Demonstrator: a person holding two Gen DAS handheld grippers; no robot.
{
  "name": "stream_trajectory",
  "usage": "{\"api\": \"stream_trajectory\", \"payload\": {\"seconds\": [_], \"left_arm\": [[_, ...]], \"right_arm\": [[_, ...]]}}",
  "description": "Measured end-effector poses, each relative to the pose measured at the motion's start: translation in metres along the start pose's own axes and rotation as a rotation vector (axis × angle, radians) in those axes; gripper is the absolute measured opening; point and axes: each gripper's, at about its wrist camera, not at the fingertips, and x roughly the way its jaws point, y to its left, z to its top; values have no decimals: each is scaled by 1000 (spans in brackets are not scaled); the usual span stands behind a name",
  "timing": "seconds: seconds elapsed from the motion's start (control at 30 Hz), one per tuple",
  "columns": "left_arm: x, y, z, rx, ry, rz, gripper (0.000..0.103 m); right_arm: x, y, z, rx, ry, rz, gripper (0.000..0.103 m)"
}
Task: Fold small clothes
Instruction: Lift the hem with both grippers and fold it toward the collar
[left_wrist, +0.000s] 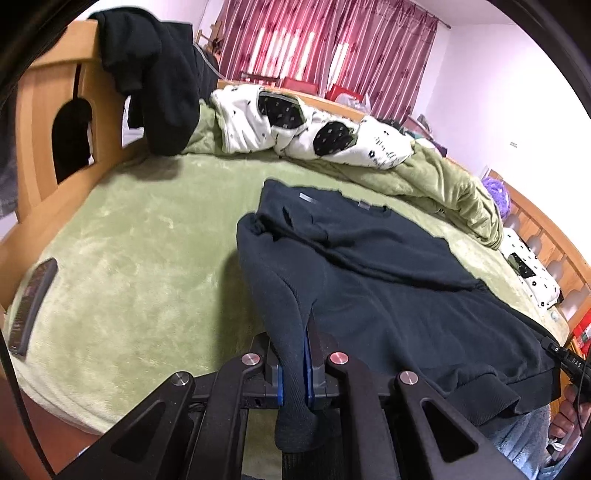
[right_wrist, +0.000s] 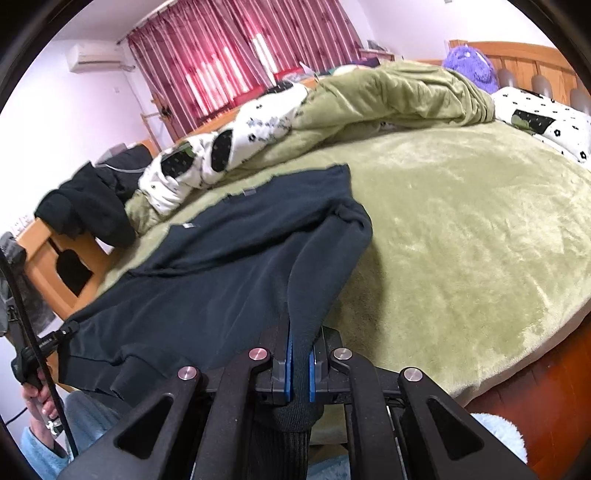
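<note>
You are working over a bed (right_wrist: 461, 229) covered by a plush green blanket, where the dark sweater (left_wrist: 388, 266) is lying spread near the closest edge, and both grippers are pinching it: your left gripper (left_wrist: 295, 369) is clamping one corner of its hem and your right gripper (right_wrist: 301, 365) is clamping the other. A rumpled white patterned quilt (left_wrist: 314, 125) is lying along the far side, black clothes (left_wrist: 155, 74) are hanging over the wooden footboard (left_wrist: 48, 110), and red curtains (right_wrist: 229, 55) are covering the window behind
</note>
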Motion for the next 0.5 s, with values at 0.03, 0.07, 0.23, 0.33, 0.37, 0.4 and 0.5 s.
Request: {"api": "stream_trajectory", "payload": {"seconds": [0.03,0.07,0.23,0.33,0.37,0.4,0.5], "left_arm": [[-6,-1,2,0,-8,-4,8],[-10,-2,4,1,-15,-7,8],[-11,-7,19,4,-27,9,8],[-5,-9,31,-7,-30,20,8],[-1,-9,39,-15,-36,28,8],[2,-9,44,-21,-40,33,8],[16,-11,68,-36,-56,50,8]], "right_arm": [[-6,2,1,-1,-10,3,6],[-10,4,2,-1,-16,8,6],[-23,11,12,3,-59,24,6],[-20,14,21,22,-78,49,6],[-18,17,28,24,-87,49,6],[-16,19,33,21,-92,49,6],[-6,25,53,6,-125,44,6]]}}
